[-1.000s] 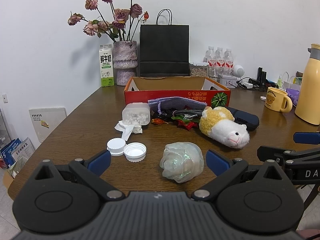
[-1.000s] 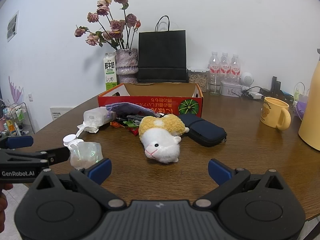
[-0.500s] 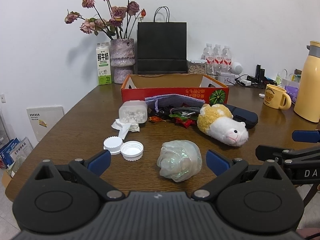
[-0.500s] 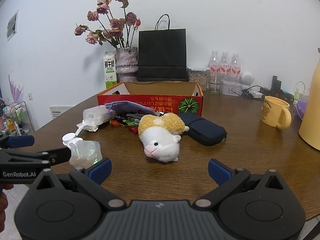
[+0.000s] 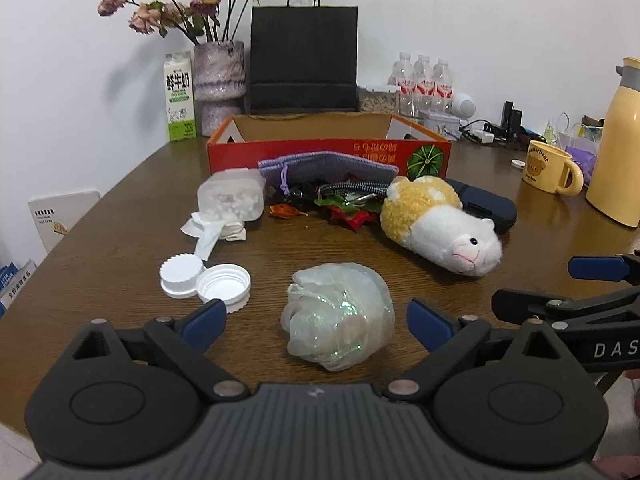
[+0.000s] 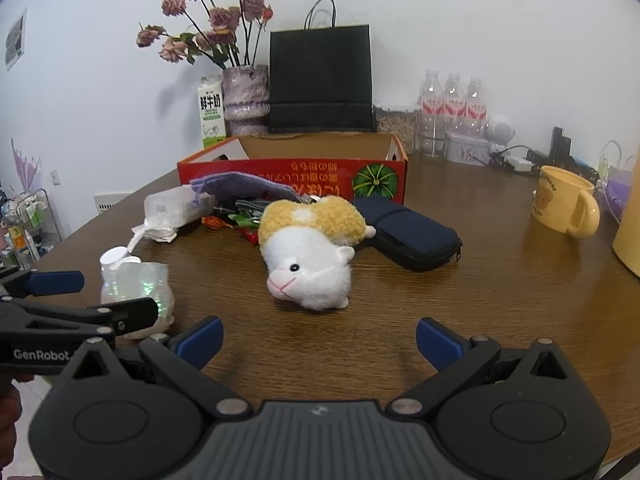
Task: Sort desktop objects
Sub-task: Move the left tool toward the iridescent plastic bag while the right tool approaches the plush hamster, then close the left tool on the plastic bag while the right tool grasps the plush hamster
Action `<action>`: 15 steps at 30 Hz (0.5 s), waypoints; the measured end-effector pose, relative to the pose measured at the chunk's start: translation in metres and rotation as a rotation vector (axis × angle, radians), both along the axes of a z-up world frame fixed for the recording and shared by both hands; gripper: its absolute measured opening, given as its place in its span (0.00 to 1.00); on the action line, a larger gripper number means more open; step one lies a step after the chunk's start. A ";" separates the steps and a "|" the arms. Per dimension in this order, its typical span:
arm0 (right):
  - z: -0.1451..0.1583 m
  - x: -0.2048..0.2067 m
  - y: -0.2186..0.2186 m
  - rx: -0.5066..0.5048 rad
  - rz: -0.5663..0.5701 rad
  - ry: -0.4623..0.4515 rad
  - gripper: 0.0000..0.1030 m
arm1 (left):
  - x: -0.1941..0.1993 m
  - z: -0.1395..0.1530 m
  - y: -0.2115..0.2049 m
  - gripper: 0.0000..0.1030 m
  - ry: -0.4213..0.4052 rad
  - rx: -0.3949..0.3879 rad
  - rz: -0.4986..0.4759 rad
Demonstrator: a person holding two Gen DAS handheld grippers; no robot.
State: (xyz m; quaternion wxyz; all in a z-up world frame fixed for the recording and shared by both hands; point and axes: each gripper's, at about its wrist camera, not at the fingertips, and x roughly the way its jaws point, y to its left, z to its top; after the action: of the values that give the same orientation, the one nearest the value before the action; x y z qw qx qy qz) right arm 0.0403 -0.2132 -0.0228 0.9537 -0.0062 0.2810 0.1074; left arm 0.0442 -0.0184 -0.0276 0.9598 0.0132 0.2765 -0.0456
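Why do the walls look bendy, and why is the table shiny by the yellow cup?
Left wrist view: the fisheye lens curves everything near the edges, and the corners go dark. Right wrist view: light glares off the glossy table beside the yellow cup; the hamster toy looks sharp, with a soft shadow under it.

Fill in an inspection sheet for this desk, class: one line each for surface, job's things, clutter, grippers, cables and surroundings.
Surface: brown wooden table, no spills seen.
Job's things: iridescent crumpled wrap, plush hamster, two white caps, clear plastic tub, dark zip case, all lying in front of the open red box.
Clutter: purple pouch, keys and wrappers heaped against the box.
Grippers: left gripper jaws open either side of the wrap, not touching; right gripper jaws open, facing the hamster.
Cables: chargers and leads at the far right.
Surroundings: vase of flowers, milk carton, black bag, water bottles, yellow mug, thermos.
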 end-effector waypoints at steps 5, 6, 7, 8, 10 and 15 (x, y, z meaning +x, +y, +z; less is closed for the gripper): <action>-0.003 0.018 0.002 -0.007 0.010 0.018 1.00 | 0.015 -0.005 -0.001 0.90 0.026 -0.004 -0.007; -0.004 0.022 0.003 -0.008 0.012 0.021 1.00 | 0.018 -0.005 -0.001 0.88 0.030 -0.006 -0.010; -0.004 0.025 0.003 -0.008 0.016 0.023 1.00 | 0.020 -0.006 -0.001 0.84 0.035 -0.007 -0.013; -0.004 0.028 0.003 -0.007 0.020 0.024 1.00 | 0.023 -0.007 0.000 0.82 0.038 -0.008 -0.016; -0.005 0.035 0.004 -0.011 0.026 0.027 1.00 | 0.028 -0.008 0.000 0.68 0.047 -0.012 -0.022; -0.005 0.054 0.006 -0.018 0.036 0.034 1.00 | 0.041 -0.010 0.002 0.44 0.070 -0.028 -0.040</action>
State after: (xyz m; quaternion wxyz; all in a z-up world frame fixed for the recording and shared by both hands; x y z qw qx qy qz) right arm 0.0940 -0.2069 -0.0281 0.9466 -0.0180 0.2978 0.1218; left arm 0.0850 -0.0168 -0.0377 0.9485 0.0036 0.3091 -0.0688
